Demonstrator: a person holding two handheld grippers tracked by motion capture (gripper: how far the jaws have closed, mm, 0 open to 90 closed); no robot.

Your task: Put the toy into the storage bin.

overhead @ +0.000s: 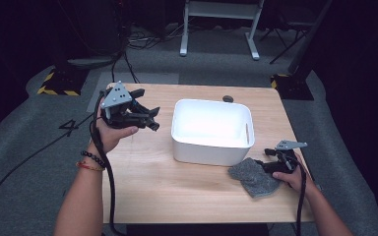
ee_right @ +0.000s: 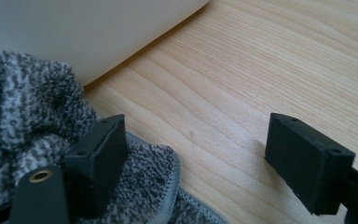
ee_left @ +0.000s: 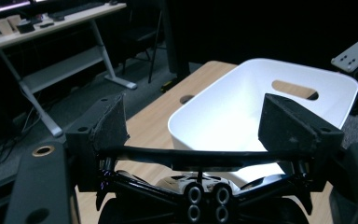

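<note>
While the left gripper (overhead: 150, 118) hovers open at the bin's (overhead: 211, 147) nine o'clock, the right gripper (overhead: 270, 164), open, meets the cloth (overhead: 253, 177) at five o'clock: pickup stage; next, close on cloth.

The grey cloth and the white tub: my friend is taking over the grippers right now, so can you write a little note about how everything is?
Left gripper: jaws open, holding nothing, lifted above the table's left side and pointing toward the white tub.
Right gripper: jaws open, down at the table, one jaw lying over the edge of the grey cloth, the other above bare wood. Nothing gripped.
Things: the cloth lies crumpled on the table at the tub's front right corner. What shows of the tub's inside is bare.
Done: nothing moved into the tub.
Left: probably close the jaws on the cloth and lift it into the tub.
</note>
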